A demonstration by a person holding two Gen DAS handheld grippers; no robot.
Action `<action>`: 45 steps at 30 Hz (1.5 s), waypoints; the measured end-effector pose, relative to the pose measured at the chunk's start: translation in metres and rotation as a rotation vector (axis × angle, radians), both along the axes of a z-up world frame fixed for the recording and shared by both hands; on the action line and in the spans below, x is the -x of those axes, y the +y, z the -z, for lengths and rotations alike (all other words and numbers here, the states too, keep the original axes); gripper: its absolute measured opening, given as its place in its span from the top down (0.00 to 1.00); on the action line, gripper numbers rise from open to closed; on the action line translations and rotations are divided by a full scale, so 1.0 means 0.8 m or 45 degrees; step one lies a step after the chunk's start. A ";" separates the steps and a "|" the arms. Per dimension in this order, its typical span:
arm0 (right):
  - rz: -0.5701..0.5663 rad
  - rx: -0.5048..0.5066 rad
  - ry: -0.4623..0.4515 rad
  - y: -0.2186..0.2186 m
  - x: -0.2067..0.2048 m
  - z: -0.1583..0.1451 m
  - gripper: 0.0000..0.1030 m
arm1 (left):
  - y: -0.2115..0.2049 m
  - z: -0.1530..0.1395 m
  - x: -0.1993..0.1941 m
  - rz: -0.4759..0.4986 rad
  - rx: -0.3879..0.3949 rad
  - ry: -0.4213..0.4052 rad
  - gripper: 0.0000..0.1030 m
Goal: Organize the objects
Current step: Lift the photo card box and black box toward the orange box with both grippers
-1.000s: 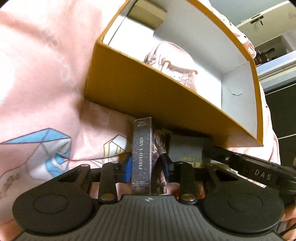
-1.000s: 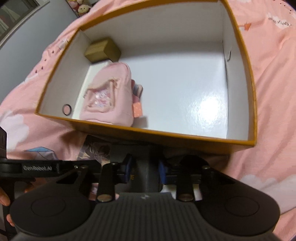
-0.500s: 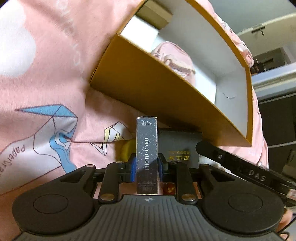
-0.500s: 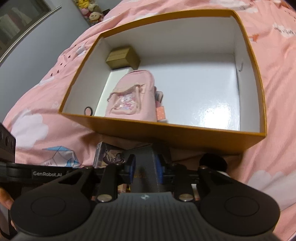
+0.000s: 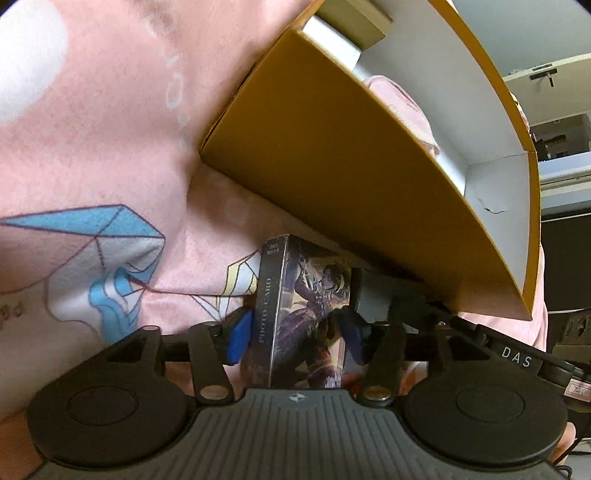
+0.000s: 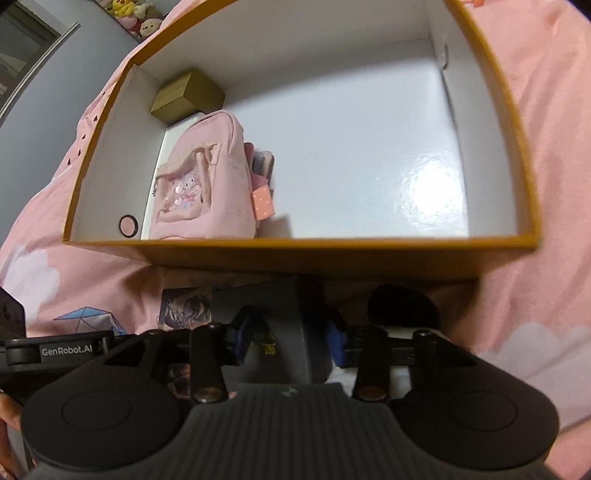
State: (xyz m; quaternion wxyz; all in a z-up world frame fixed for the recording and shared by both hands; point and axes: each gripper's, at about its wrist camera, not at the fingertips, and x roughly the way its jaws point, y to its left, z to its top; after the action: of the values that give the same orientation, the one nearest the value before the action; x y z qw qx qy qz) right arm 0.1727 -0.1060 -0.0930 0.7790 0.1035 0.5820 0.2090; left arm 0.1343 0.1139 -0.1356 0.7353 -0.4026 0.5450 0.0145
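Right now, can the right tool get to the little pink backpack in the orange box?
Probably not straight away. The right tool is low, outside the orange box, whose near wall stands between it and the pink backpack. Its jaws are opening around a grey box. Lifted over the wall, the open top leaves the way free.

A pink fleece bedspread (image 5: 110, 122) printed with white clouds and a blue paper crane (image 5: 103, 240) covers the surface. Far off, a row of plush toys (image 6: 135, 16) sits by a grey wall (image 6: 74, 66). A pale cabinet (image 5: 554, 92) stands beyond the bed.
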 end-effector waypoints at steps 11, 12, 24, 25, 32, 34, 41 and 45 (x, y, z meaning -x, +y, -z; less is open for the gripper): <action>-0.124 0.022 0.035 0.023 -0.021 0.015 0.35 | -0.005 0.023 -0.007 -0.008 0.123 0.000 0.38; -0.132 0.021 0.038 0.024 -0.021 0.015 0.36 | -0.006 0.021 -0.005 -0.007 0.119 -0.005 0.38; -0.081 -0.119 0.022 0.001 0.003 -0.028 0.64 | -0.037 -0.042 0.021 0.078 -0.157 -0.078 0.75; -0.088 -0.140 0.016 0.002 0.006 -0.032 0.65 | -0.040 -0.047 0.023 0.083 -0.208 -0.076 0.75; -0.135 -0.175 0.032 0.027 0.020 -0.029 0.63 | 0.000 -0.062 0.056 0.058 -0.273 -0.073 0.75; -0.138 -0.184 0.043 0.031 0.018 -0.026 0.61 | 0.008 -0.066 0.064 0.050 -0.271 -0.084 0.75; -0.122 -0.196 0.091 0.028 0.018 -0.012 0.60 | 0.004 -0.071 0.061 0.049 -0.284 -0.094 0.75; -0.100 -0.207 0.073 0.021 0.023 -0.020 0.60 | 0.001 -0.087 0.063 0.070 -0.309 -0.127 0.75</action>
State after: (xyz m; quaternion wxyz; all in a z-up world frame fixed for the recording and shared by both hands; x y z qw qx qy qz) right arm 0.1546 -0.0889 -0.0773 0.7421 0.1494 0.5890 0.2830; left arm 0.0843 0.1145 -0.0660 0.8049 -0.2957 0.5129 0.0402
